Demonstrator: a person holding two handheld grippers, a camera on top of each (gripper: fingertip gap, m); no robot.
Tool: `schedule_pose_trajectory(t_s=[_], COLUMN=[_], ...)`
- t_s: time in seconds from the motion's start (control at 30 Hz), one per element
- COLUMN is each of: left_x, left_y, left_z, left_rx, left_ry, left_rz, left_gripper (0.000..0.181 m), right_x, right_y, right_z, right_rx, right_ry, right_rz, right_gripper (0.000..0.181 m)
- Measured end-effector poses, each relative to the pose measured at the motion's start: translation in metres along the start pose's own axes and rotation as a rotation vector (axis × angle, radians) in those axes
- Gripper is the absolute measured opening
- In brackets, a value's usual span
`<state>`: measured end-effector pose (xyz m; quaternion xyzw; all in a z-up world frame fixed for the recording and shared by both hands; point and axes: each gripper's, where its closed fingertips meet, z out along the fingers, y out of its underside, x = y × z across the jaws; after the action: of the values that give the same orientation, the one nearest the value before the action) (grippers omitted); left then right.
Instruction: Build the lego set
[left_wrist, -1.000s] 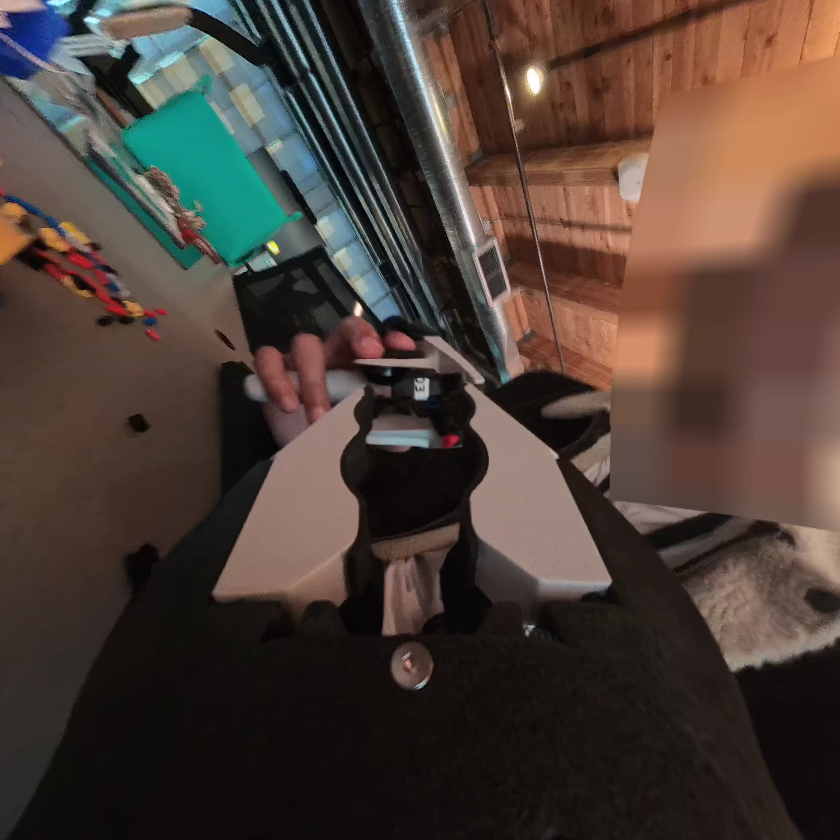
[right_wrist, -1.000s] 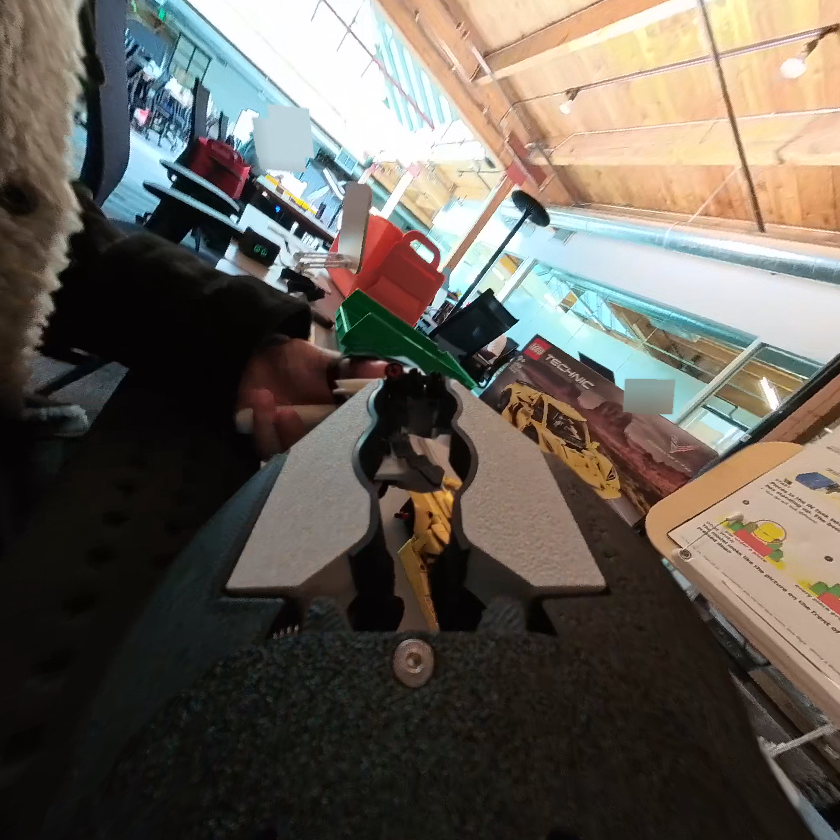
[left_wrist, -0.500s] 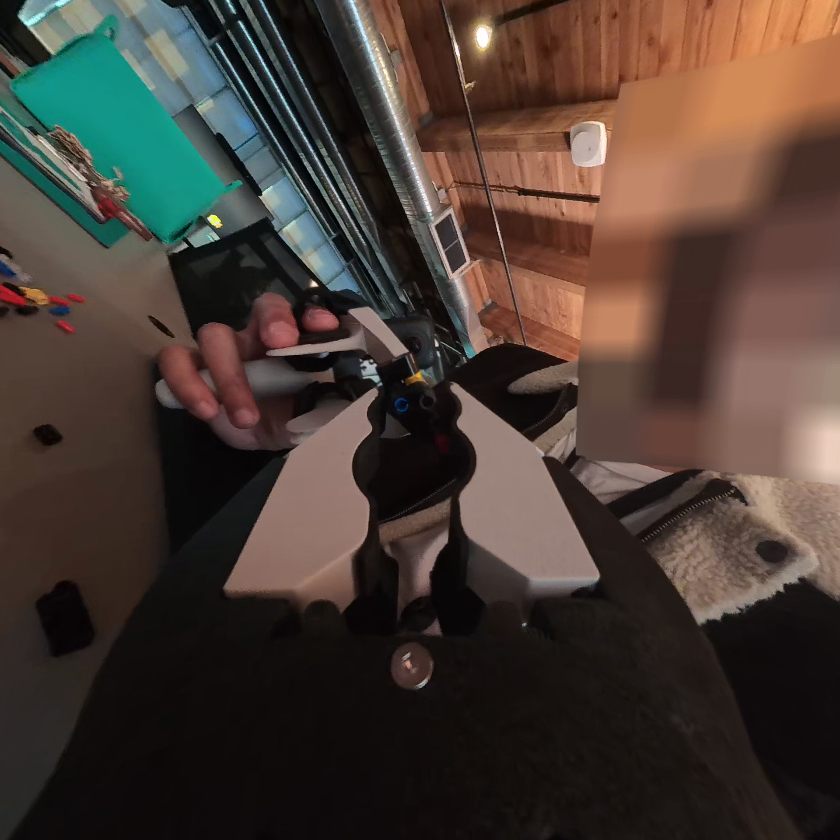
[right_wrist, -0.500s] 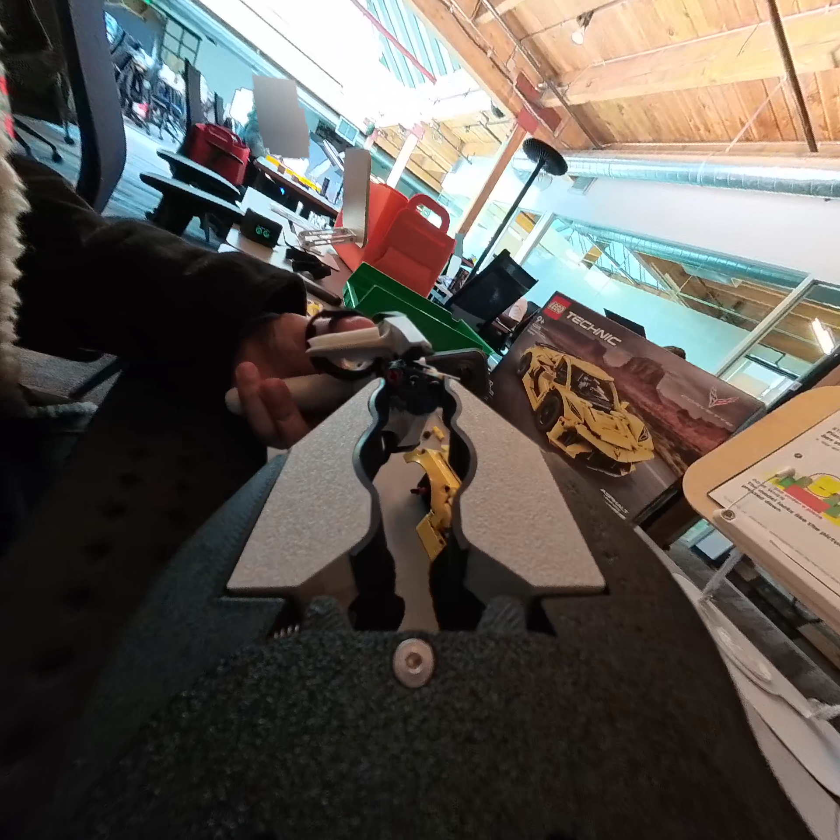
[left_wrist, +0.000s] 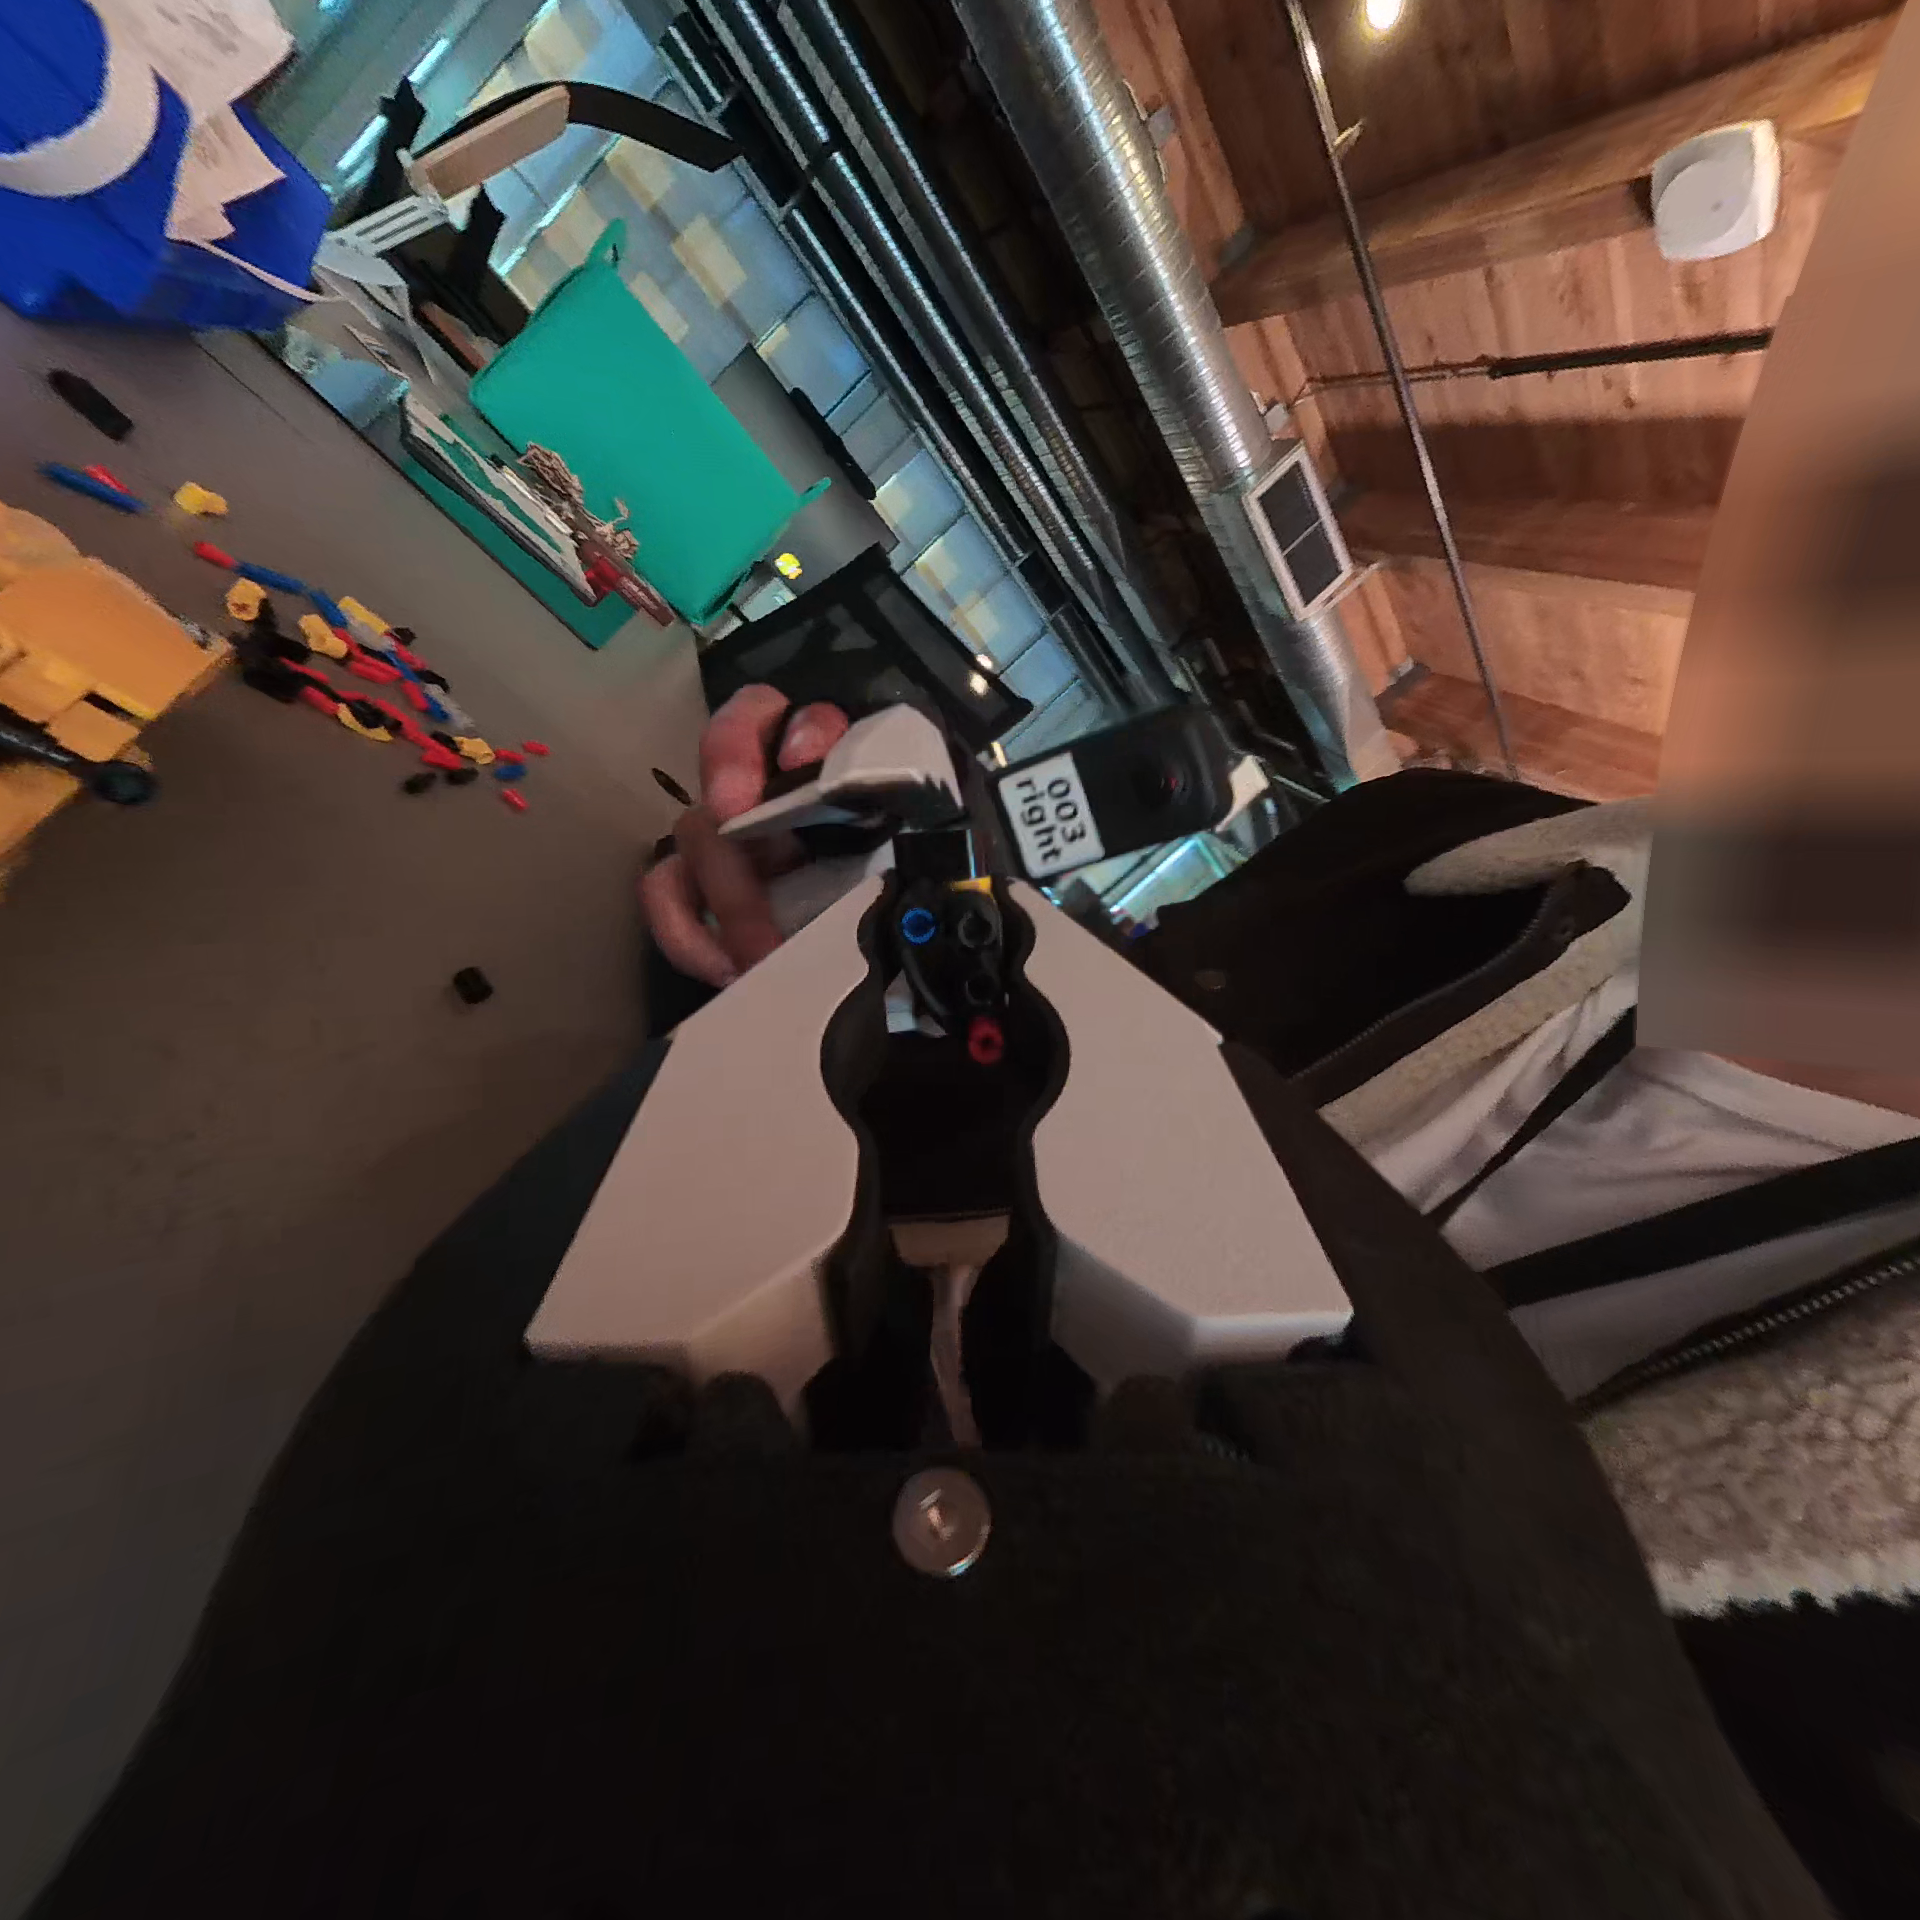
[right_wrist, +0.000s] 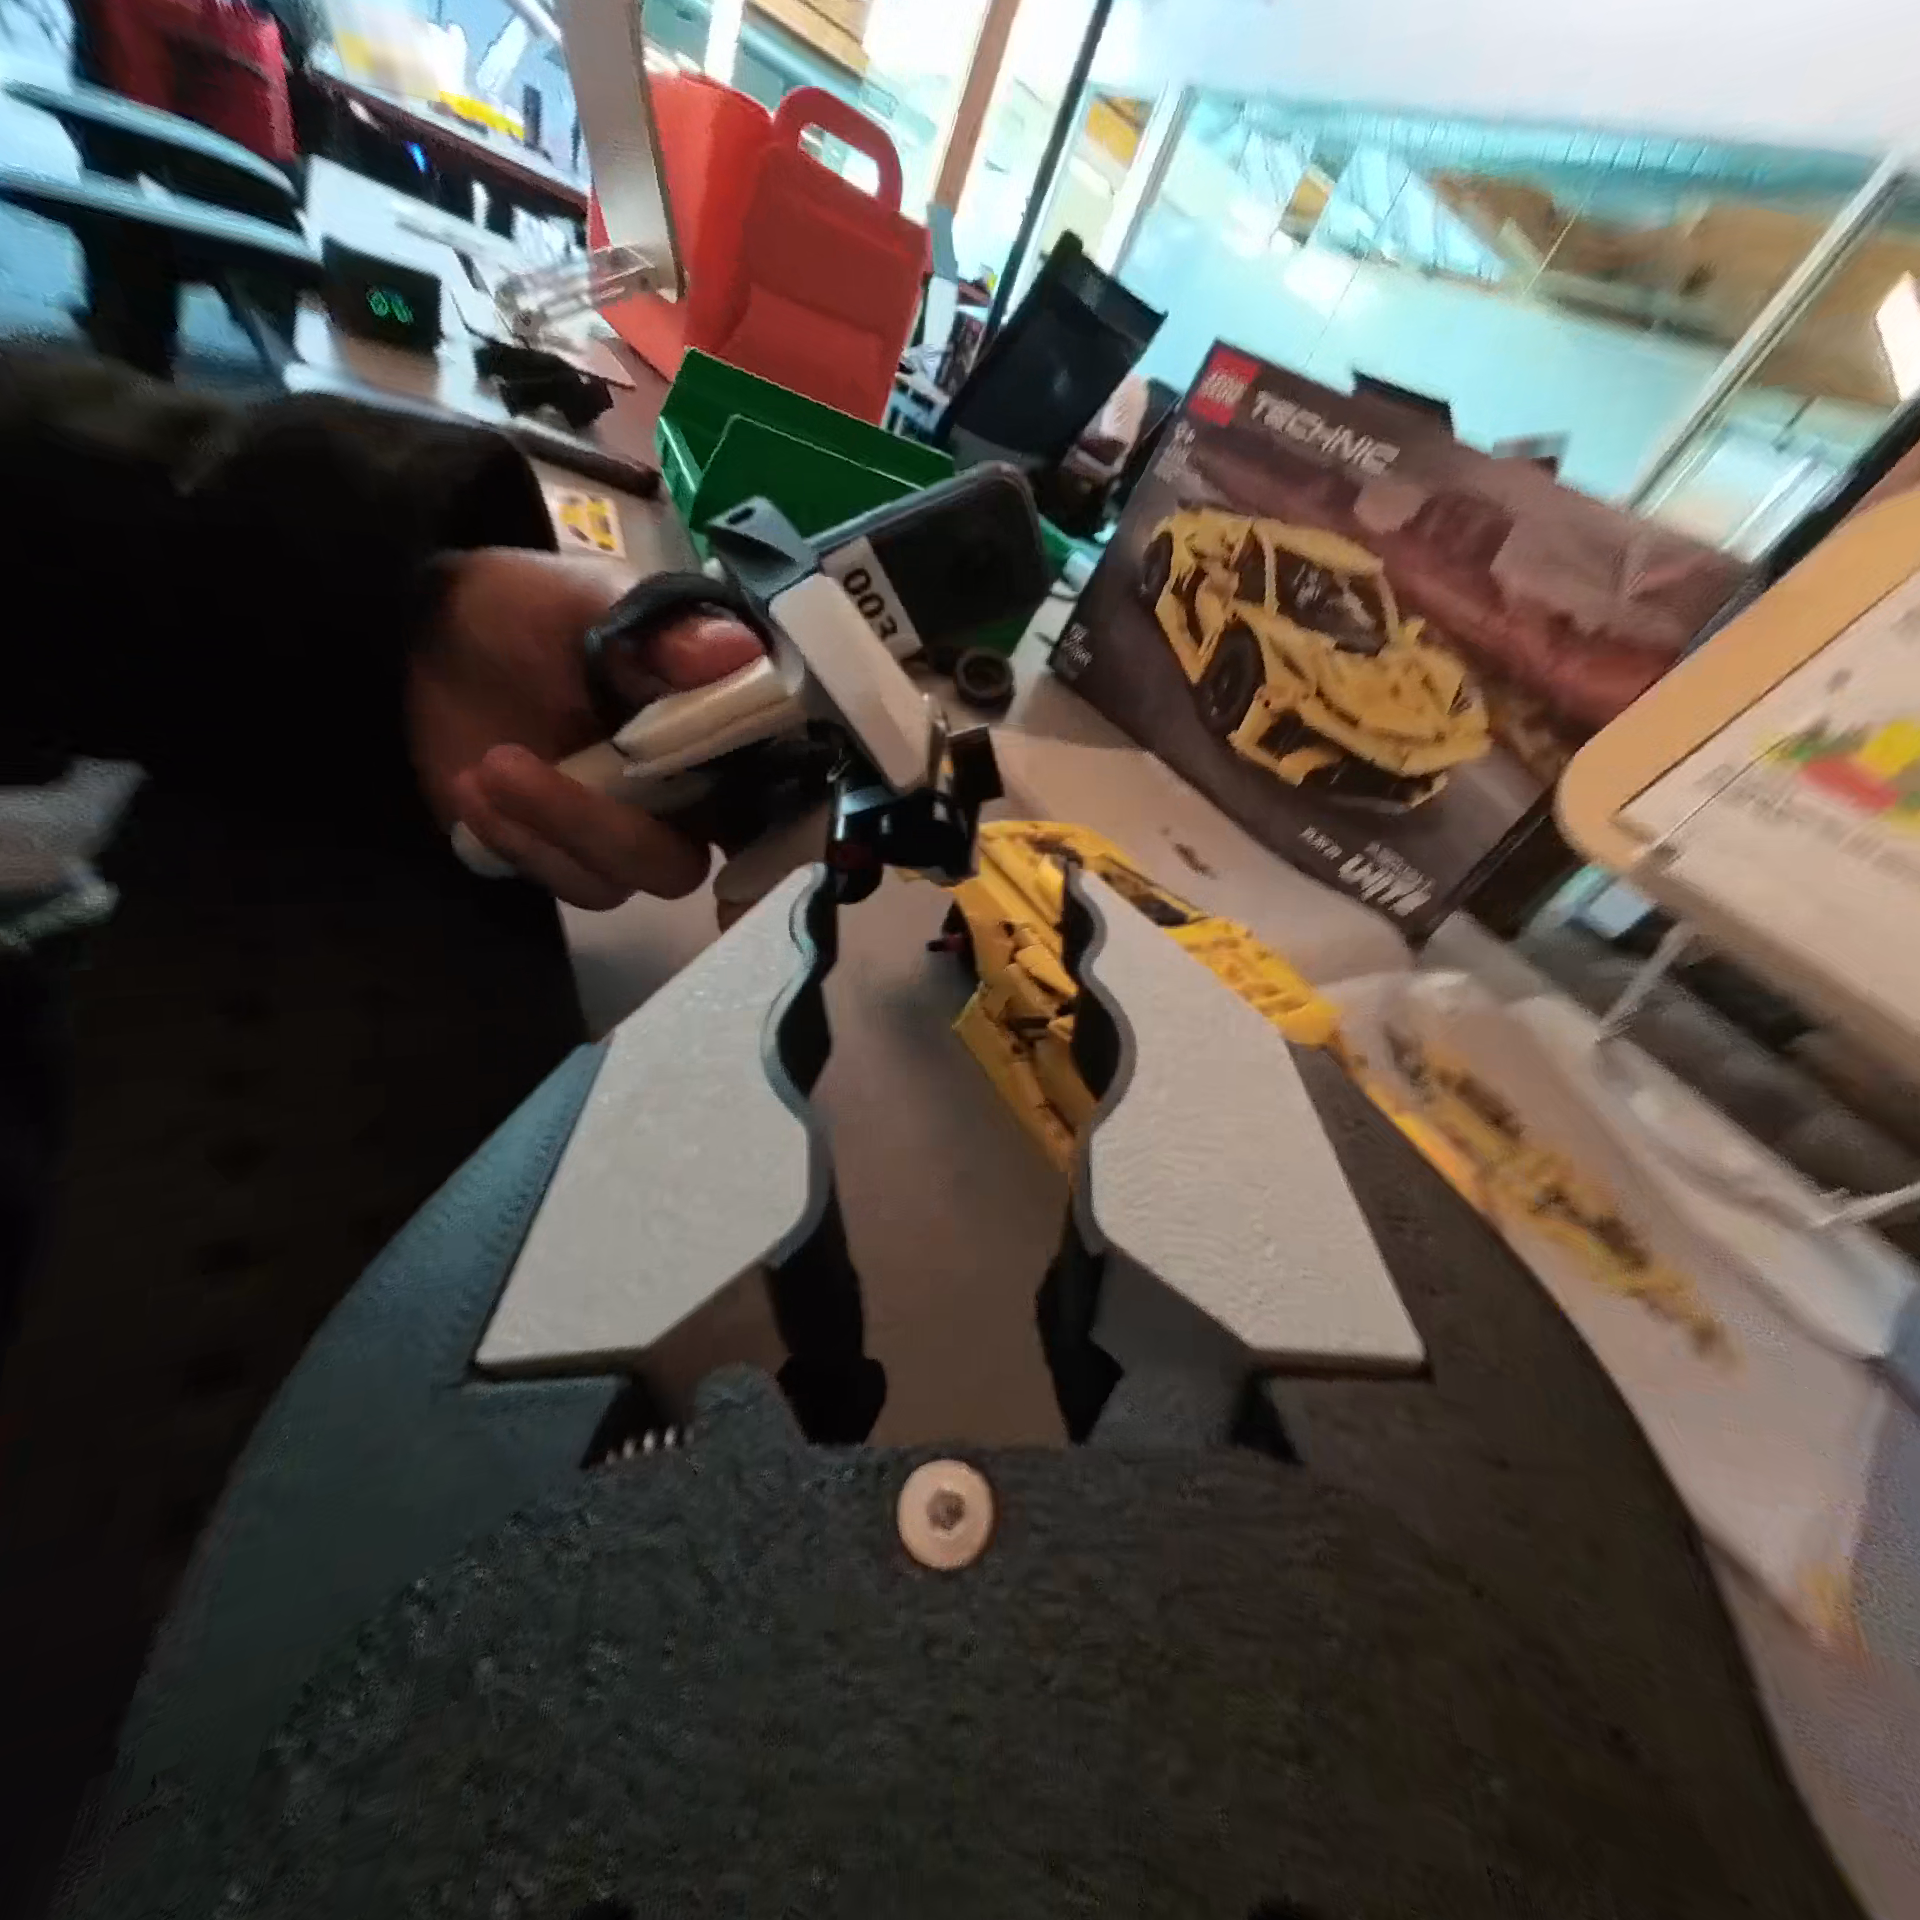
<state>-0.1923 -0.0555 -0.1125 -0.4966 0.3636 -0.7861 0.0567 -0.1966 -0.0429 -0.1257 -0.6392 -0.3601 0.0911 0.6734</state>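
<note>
Black, with a blue pin hole and a red pin, a small lego piece (left_wrist: 951, 961) is seen clamped between the tips of the left claw (left_wrist: 948, 935) in the left wrist view. Just beyond those tips the right claw (left_wrist: 940, 805) is seen, held by a hand (left_wrist: 727, 862), its tips next to the far end of the piece; whether they touch cannot be told. To the left of the left claw, well apart, loose red, blue, yellow and black bricks (left_wrist: 353, 665) are scattered on the grey worktop (left_wrist: 260, 987), with a yellow build (left_wrist: 73, 665) at the far left edge.

In the right wrist view the right claw (right_wrist: 945, 914) is seen with its jaws apart and nothing between them. Just past its tips the piece (right_wrist: 904, 831) is held aloft in the left claw (right_wrist: 914, 769), which is gripped by a hand (right_wrist: 551, 717) in a dark sleeve. Beyond the gap of the right claw a yellow car (right_wrist: 1039, 956) lies on the worktop (right_wrist: 1091, 790). Farther off to the right the set's box (right_wrist: 1351, 634) stands upright, and a green bin (right_wrist: 790, 468) is seen ahead to the left.
</note>
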Motion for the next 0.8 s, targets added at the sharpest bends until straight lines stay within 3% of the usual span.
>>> schedule_pose_trajectory(t_s=[0.13, 0.27, 0.4, 0.57, 0.73, 0.8], left_x=[-0.009, -0.013, -0.015, -0.011, -0.009, -0.009], left_y=[-0.013, -0.017, -0.012, -0.010, -0.011, -0.014], left_z=[-0.008, -0.011, -0.008, -0.007, -0.008, -0.011], left_rx=[0.071, 0.106, 0.075, 0.067, 0.069, 0.093], left_ry=[-0.071, -0.054, -0.022, 0.004, 0.019, 0.030], left_rz=[0.041, -0.021, -0.085, -0.092, -0.092, -0.105], left_gripper=[0.016, 0.016, 0.016, 0.016, 0.016, 0.016], right_x=[0.003, 0.007, -0.002, -0.001, -0.002, -0.003], right_y=[-0.003, -0.002, 0.007, -0.004, -0.005, -0.003], right_z=[-0.007, 0.004, 0.018, 0.021, 0.018, 0.017], right_rx=[0.022, 0.004, -0.079, -0.048, -0.062, -0.070], right_ry=[-0.110, 0.028, -0.029, -0.131, -0.184, -0.189], right_rz=[0.243, 0.020, -0.100, -0.192, -0.242, -0.230], right_gripper=[0.045, 0.058, 0.062, 0.023, 0.023, 0.032])
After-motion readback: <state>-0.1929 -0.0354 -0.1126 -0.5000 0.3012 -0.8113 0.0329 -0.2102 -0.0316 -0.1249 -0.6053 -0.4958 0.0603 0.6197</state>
